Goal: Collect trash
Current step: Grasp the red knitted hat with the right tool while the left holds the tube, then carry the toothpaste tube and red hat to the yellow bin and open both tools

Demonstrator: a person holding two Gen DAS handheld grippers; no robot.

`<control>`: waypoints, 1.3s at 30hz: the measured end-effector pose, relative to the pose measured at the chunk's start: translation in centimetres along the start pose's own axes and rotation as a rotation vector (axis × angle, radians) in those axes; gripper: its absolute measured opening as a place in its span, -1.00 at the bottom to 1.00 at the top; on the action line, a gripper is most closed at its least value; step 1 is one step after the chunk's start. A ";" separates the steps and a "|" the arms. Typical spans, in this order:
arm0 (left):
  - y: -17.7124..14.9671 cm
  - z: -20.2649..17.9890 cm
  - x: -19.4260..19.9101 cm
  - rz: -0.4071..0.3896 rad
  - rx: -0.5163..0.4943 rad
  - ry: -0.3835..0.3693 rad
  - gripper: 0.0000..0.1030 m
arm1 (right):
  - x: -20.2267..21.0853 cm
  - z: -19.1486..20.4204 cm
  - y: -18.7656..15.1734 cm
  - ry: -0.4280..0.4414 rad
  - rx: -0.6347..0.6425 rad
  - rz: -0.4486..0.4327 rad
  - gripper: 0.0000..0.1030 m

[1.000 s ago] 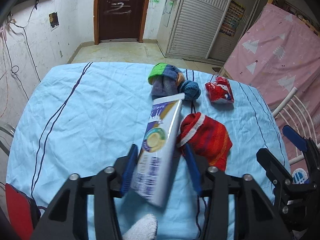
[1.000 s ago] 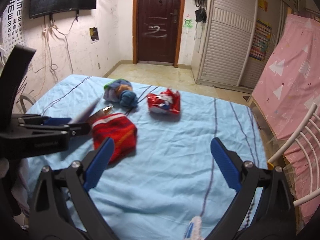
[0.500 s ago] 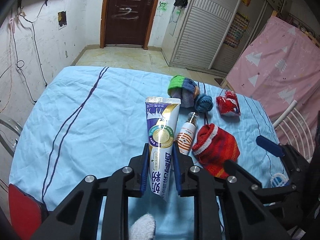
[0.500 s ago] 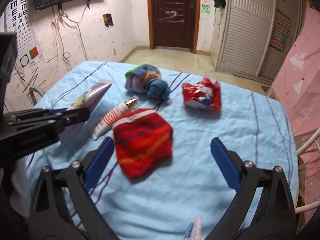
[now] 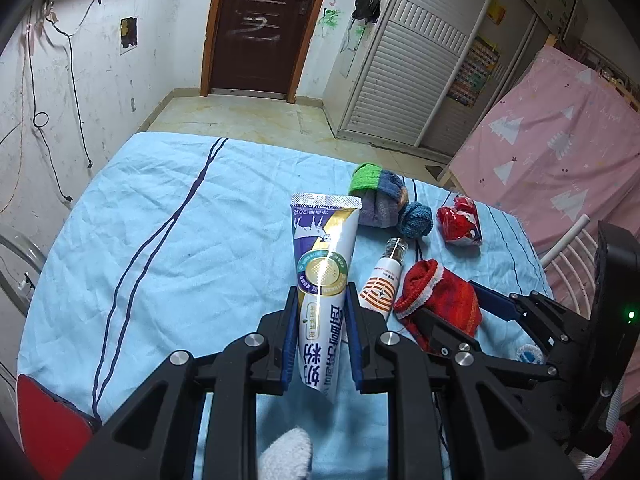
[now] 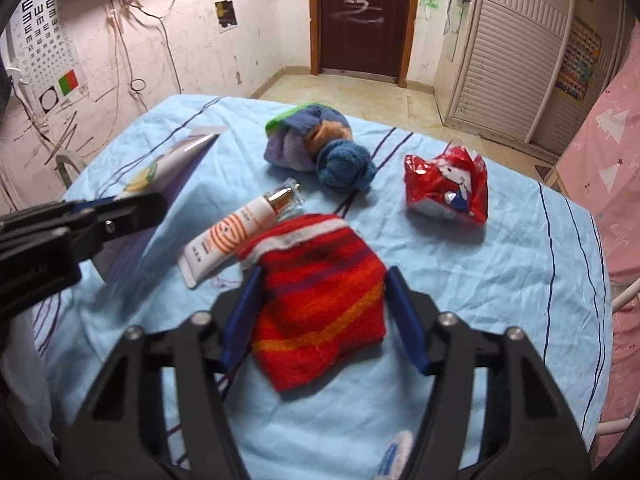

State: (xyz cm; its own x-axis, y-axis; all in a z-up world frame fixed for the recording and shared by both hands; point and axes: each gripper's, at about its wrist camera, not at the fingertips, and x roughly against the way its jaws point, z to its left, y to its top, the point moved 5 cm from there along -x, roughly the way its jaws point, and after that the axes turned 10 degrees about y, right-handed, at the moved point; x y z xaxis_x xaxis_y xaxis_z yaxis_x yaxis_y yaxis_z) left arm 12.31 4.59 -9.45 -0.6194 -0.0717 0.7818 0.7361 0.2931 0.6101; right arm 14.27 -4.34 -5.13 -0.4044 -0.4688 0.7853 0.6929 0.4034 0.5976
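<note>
My left gripper (image 5: 320, 304) is shut on a large white, purple and gold tube (image 5: 324, 264) and holds it above the blue cloth; the tube also shows in the right wrist view (image 6: 160, 168). My right gripper (image 6: 320, 292) is open, its fingers on either side of a red striped knit hat (image 6: 320, 280) lying on the cloth; I cannot tell if they touch it. A small white and orange tube (image 6: 236, 236) lies left of the hat. A crumpled red wrapper (image 6: 446, 188) lies further back on the right.
A multicoloured knit hat with a blue pompom (image 6: 316, 148) lies at the back of the blue-covered table (image 5: 160, 248). A pink sheet (image 5: 560, 152) and a white rail (image 5: 568, 236) stand to the right. A red object (image 5: 44, 424) sits at the near left edge.
My left gripper has closed on the large tube and lifted it. My right gripper has moved down and forward over the red striped hat, its fingers narrowing around it.
</note>
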 end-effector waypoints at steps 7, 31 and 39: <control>0.0 0.0 0.7 -0.013 0.004 0.006 -0.77 | 0.9 0.3 -0.1 -0.002 0.012 -0.035 -0.59; 0.1 -7.8 6.3 -0.106 -0.123 0.022 -0.77 | 11.8 -7.1 -2.3 -0.062 -0.152 -0.304 -0.59; -0.4 -13.3 7.6 -0.133 -0.210 0.007 -0.76 | 15.5 -11.9 -4.7 -0.103 -0.238 -0.374 -0.58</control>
State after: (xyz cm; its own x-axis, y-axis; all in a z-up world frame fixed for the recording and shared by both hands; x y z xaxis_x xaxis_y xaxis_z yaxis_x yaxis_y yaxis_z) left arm 10.90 -8.77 -2.03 -0.7133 -0.1033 0.6932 0.6892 0.0762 0.7205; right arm 11.81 -22.85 2.29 -0.7017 -0.4624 0.5421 0.6013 0.0237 0.7986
